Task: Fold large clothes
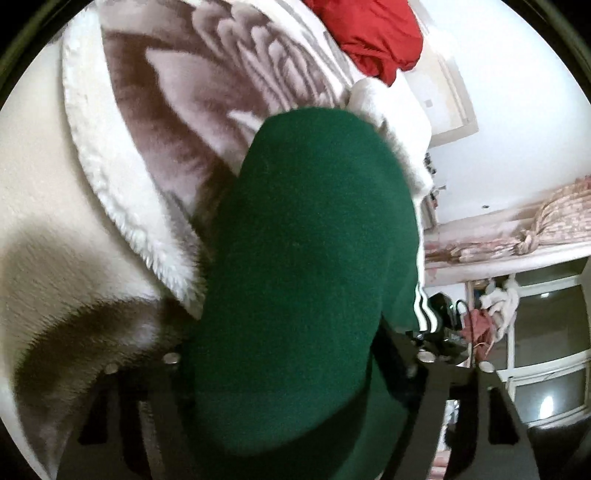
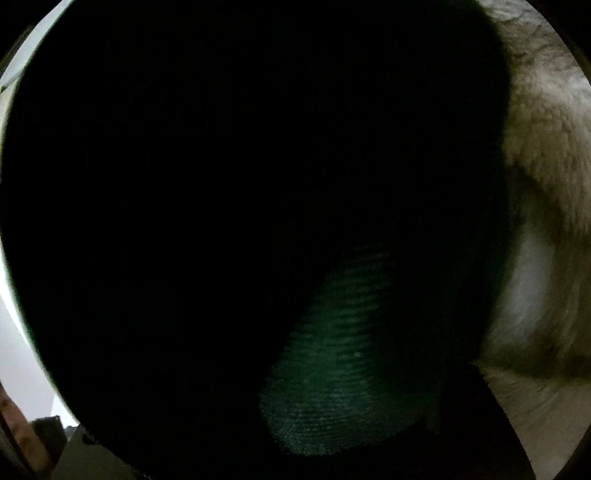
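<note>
A dark green knit garment (image 1: 314, 221) with white stripes (image 1: 423, 310) on one edge bulges up between the two black fingers (image 1: 461, 398) of my left gripper (image 1: 288, 328). The cloth fills the gap, lies against both fingers and hides their tips. The garment rests on a fluffy white and brown blanket (image 1: 166, 110). In the right wrist view the same green garment (image 2: 332, 369) lies right over the lens, so nearly everything is black. My right gripper's fingers cannot be made out there. A strip of the blanket (image 2: 546, 184) shows at the right.
A red garment (image 1: 369, 33) lies at the far end of the blanket. To the right are a tied patterned curtain (image 1: 554, 221), a window (image 1: 546, 332) and a black device with a cable (image 1: 443, 306) beside the green cloth.
</note>
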Tool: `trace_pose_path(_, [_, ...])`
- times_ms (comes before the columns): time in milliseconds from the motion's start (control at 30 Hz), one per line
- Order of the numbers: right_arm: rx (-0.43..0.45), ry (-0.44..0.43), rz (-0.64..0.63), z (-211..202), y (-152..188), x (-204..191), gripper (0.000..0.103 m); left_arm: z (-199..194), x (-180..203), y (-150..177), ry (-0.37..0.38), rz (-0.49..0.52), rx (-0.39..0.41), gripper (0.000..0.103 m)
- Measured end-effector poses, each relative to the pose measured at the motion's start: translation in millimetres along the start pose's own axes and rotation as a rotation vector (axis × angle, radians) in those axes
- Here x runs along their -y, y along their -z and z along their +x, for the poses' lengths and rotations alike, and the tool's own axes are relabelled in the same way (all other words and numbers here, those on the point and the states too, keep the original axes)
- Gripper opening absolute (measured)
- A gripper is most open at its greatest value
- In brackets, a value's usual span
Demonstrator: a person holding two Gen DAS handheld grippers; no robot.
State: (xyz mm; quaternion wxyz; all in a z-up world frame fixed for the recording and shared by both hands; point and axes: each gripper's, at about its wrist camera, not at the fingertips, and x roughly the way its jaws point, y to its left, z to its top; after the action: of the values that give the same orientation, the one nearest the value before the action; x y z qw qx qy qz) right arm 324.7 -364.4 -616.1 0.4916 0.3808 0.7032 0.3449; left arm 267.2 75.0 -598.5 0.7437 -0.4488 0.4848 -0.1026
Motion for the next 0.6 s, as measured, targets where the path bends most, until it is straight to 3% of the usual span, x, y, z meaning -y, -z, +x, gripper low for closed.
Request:
trace_pose_path(267, [0.120, -0.056, -0.034, -29.2, 25.3, -41.8, 0.043, -3.0, 44.2, -21.8, 0.004, 0.091, -0.033, 0.068])
trace_pose_path(467, [0.188, -0.066, -0.059, -67.8, 20.4, -82.8, 0.043, -1.6, 97.9, -62.1, 0.051, 0.197, -0.045, 0.064])
trace_pose_path(600, [0.260, -0.090, -0.084, -100.9, 5.7, -118.5, 0.043, 4.2, 148.2, -107.0, 0.102, 0.273, -0.039, 0.064])
